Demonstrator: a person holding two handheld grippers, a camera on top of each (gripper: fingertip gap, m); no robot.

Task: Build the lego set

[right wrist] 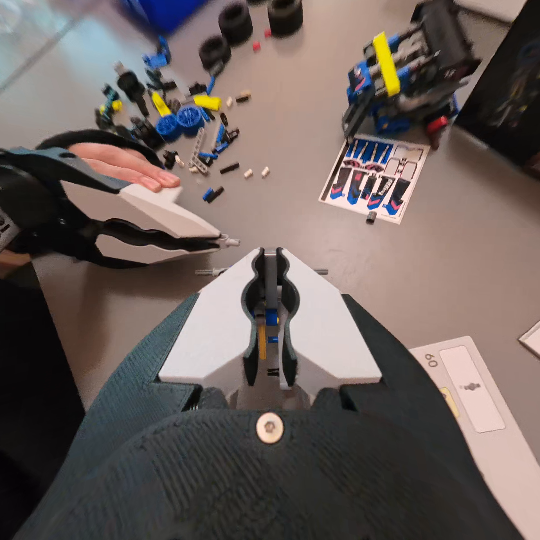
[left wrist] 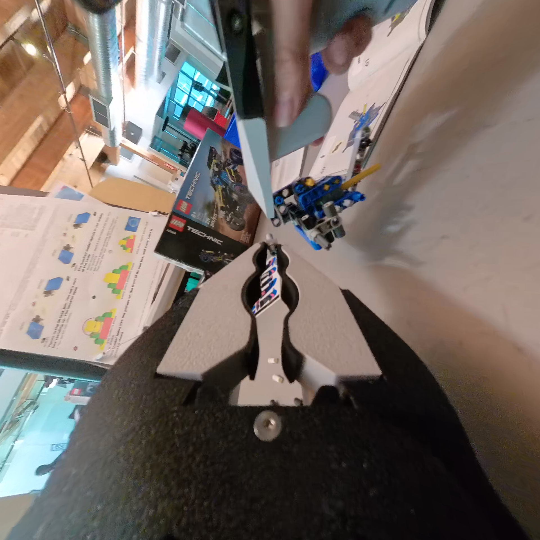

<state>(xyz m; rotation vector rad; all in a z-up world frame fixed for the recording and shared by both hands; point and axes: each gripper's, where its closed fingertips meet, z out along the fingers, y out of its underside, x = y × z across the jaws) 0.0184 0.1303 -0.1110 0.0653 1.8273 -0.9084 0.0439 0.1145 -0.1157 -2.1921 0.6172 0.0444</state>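
Step in hand: you are bringing a small light-grey pin (right wrist: pixel 230 241) toward the sub-assembly (left wrist: pixel 317 209) — joining them looks like the job now.
Left gripper (right wrist: pixel 217 244): its tongs are pinching narrow on the pin, whose tip is poking out past them.
Right gripper (right wrist: pixel 270 251): its tongs are closed on the grey beam of the sub-assembly, just beside the pin, not yet touching.
Next move: you are needing to line the pin's axis with a hole in the beam; which hole, the views are not showing.
Around the sub-assembly: the sticker sheet (right wrist: pixel 374 175) is lying near, beyond it; the larger built chassis (right wrist: pixel 409 84) farther still; loose parts (right wrist: pixel 187 122) and tyres (right wrist: pixel 233 20) are spreading off to the left; the instruction booklet (right wrist: pixel 467 394) is lying near, on the right.
In the way: nothing is lying between the tips — blur is hiding fine alignment.
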